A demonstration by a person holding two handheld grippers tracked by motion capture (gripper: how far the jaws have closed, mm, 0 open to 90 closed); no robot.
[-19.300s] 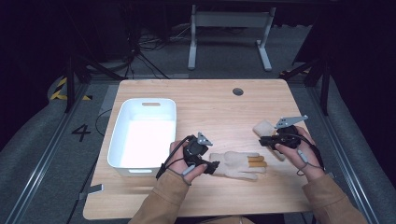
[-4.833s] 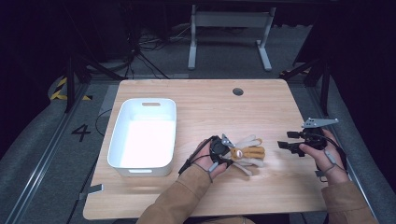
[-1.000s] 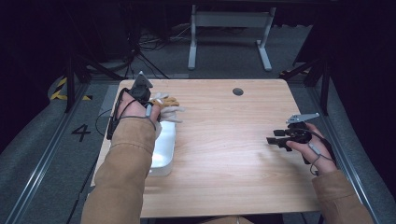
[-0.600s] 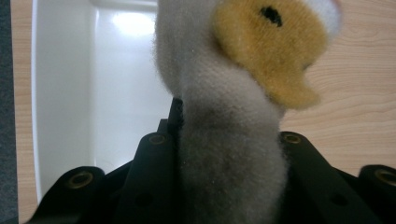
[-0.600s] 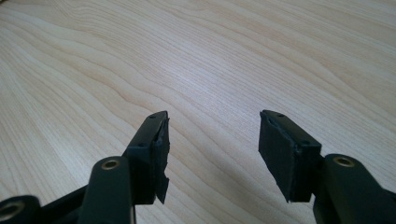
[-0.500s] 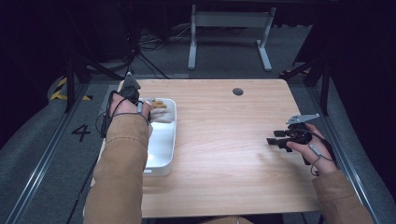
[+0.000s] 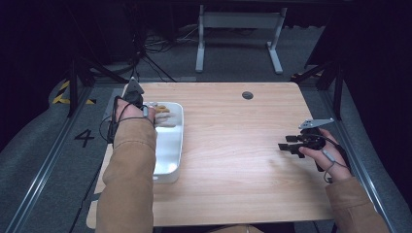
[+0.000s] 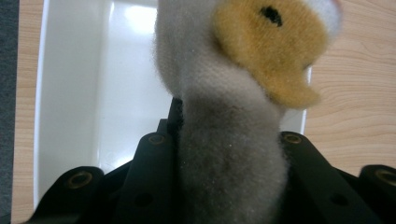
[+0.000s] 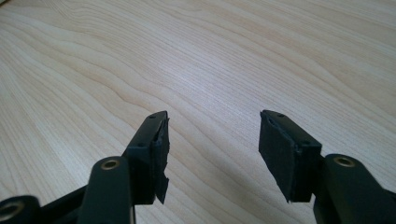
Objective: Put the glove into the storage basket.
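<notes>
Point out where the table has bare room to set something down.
The wood between the white bin and the right tool is bare, back to the round hole. It is crowded at the bin's far end, where the left tool holds a plush toy.

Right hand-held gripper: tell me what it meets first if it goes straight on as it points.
Probably the bare wooden table: the open right hand-held gripper tilts down toward it, with nothing between the jaws.
</notes>
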